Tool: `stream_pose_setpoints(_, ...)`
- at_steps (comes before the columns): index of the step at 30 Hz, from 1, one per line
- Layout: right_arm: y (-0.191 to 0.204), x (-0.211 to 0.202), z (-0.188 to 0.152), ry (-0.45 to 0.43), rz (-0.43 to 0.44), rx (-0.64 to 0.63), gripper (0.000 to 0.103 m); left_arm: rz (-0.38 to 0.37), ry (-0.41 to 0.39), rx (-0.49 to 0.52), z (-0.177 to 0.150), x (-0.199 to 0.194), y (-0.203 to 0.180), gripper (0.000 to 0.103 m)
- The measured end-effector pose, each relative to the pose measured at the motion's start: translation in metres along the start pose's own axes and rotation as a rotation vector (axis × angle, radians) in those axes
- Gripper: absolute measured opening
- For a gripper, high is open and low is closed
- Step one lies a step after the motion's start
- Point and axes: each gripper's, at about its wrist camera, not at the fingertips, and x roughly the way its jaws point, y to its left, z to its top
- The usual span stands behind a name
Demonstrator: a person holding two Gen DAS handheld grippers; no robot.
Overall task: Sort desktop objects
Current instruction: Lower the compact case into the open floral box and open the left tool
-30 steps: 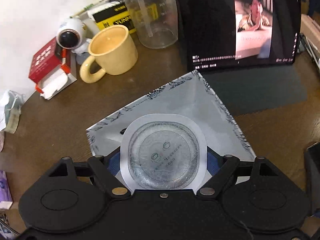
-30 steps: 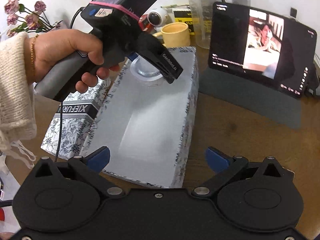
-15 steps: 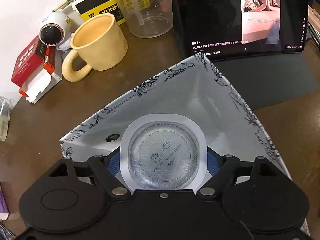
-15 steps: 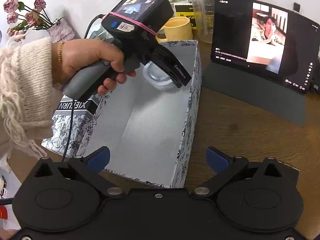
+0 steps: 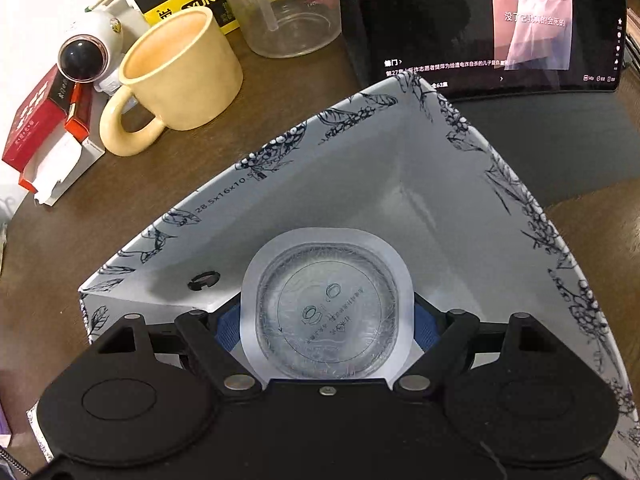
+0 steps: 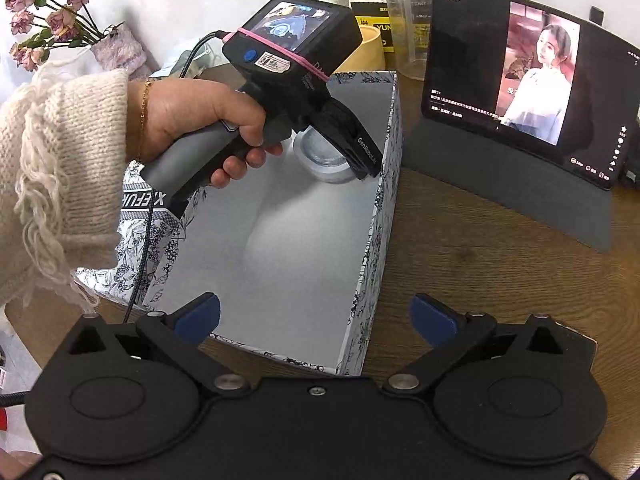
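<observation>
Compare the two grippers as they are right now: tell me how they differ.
The left gripper is shut on the clear sealed cup; the right gripper is open and holds nothing. The left reaches down inside the floral box; the right hovers at the box's near end. Both have blue pads on black fingers.

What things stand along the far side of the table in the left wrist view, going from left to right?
Red carton → white astronaut figure → yellow mug → clear measuring beaker → tablet.

The hand-held gripper clamps a clear cup over the box; a mug sits ahead-left, apparently empty.
</observation>
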Motion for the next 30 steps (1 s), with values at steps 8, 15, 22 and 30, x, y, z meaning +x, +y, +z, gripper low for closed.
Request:
stream_pose_setpoints(8,0.004,0.001,0.003,0.016,-0.003,-0.014,0.103,-0.005,0.000,0.001,0.000,0.003,0.000,0.080)
stream_pose_setpoints(15,0.013,0.003,0.008,0.055,-0.029,-0.071,0.103,0.002,-0.008,0.000,0.000,0.000,0.000,0.081)
stream_pose_setpoints(22,0.021,0.005,0.012,0.072,-0.047,-0.126,0.103,0.029,-0.053,0.024,0.000,-0.023,-0.001,0.091)
stream_pose_setpoints(30,0.025,0.000,0.019,0.056,-0.077,-0.182,0.103,0.051,-0.080,-0.011,-0.012,-0.053,0.007,0.092)
